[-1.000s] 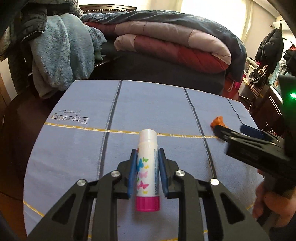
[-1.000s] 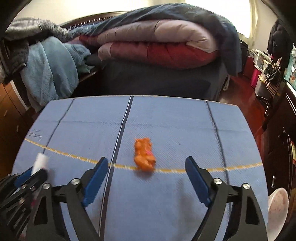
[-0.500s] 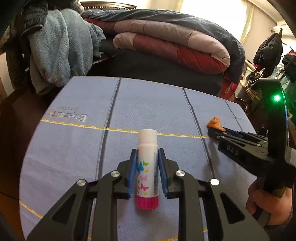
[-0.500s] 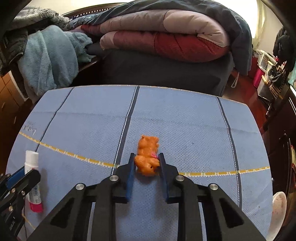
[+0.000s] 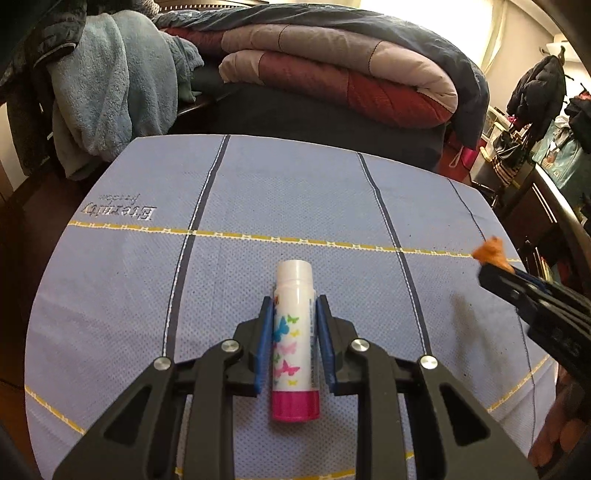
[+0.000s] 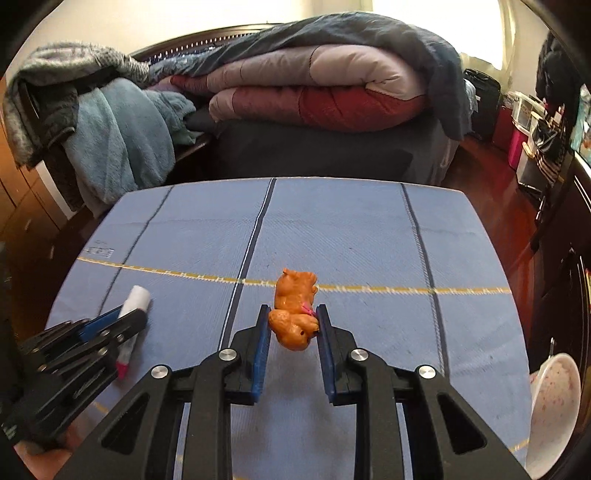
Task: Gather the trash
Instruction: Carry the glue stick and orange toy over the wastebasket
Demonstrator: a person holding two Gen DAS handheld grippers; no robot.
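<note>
With the left gripper (image 5: 294, 334) clamped on the glue stick (image 5: 294, 343) and the right gripper (image 6: 293, 330) pinching the orange figure (image 6: 294, 312) above the table (image 6: 351, 236), both should lift straight, grips firm, toward the bowl (image 6: 552, 410).

Daylight pours in from a window (image 5: 498, 22) at the upper right behind the bed, blown out to plain white in both views. The blue-covered surface (image 6: 351, 229) is evenly and softly lit, with only faint shadows. Strong fisheye bending curves its edges, and dark vignetting fills every corner. In the left wrist view the right claw (image 5: 495, 264) at the frame edge is smeared by blur; in the right wrist view the left claw (image 6: 129, 319) looks soft too. Central areas are sharp.
</note>
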